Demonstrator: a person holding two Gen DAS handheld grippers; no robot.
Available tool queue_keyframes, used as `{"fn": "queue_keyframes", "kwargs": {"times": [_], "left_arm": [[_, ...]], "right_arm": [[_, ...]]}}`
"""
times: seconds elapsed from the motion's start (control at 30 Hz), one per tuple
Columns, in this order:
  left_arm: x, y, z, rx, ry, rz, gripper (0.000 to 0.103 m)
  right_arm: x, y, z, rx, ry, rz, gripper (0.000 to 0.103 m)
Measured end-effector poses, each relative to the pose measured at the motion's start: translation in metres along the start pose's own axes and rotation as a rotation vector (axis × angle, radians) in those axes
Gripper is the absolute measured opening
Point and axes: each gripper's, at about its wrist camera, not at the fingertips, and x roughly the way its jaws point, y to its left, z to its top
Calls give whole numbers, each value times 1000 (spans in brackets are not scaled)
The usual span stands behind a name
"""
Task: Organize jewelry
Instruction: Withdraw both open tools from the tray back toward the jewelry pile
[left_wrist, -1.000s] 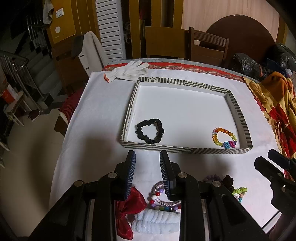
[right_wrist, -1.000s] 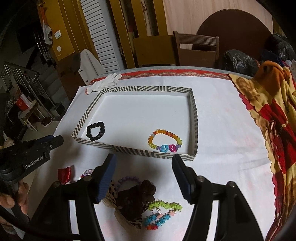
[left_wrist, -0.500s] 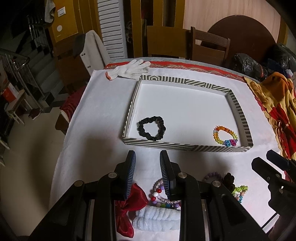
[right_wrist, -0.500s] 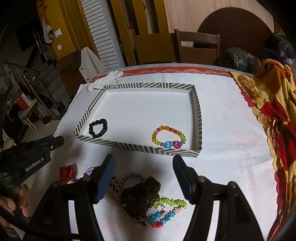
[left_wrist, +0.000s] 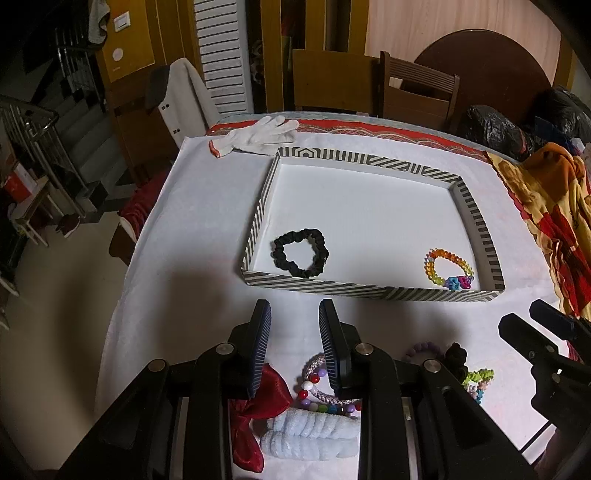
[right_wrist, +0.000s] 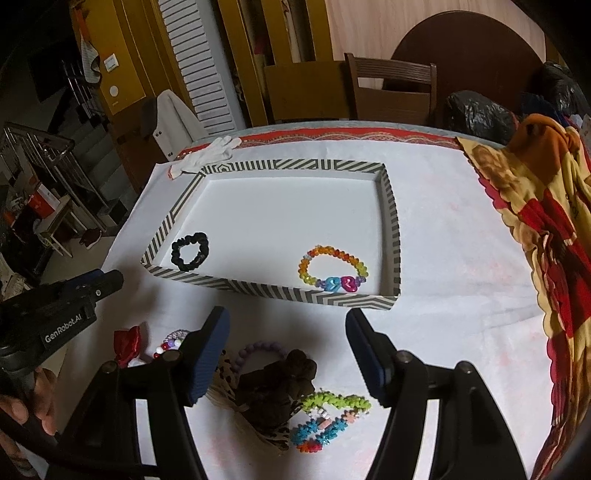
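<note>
A shallow rectangular tray with black-and-white striped walls (left_wrist: 255, 229) sat on the white tablecloth (left_wrist: 192, 221). Inside it lay a black fabric scrunchie (left_wrist: 301, 253) near the front left corner and a rainbow beaded bracelet with blue and pink charms (right_wrist: 332, 271) near the front right corner, well apart from each other.

The left gripper (left_wrist: 294, 343) hung above the cloth in front of the tray, its ribbed jaws parted with nothing between them. Below it lay a red satin bow (left_wrist: 258, 406), a bracelet of mixed coloured beads (left_wrist: 317, 391) and a pale blue fluffy band (left_wrist: 310, 432).

The right gripper (right_wrist: 286, 354) stood wider apart and likewise empty (only cloth showed in the gap). Under it sat a lilac bead bracelet (right_wrist: 258, 350), a dark brown scrunchie (right_wrist: 277, 387), a lime-green beaded band (right_wrist: 332, 400) and a blue and orange beaded band (right_wrist: 317, 432).

A white knit work glove (left_wrist: 258, 134) lay beside the tray's far left corner.
</note>
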Motion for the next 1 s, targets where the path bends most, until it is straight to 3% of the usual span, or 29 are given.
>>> {"fn": "queue_keyframes", "kwargs": {"times": [1.0], "left_arm": [[-8,-3,-11,2,6,-6,22]], "right_arm": [[-10,-12,-3,17,-6,-21,69]]}}
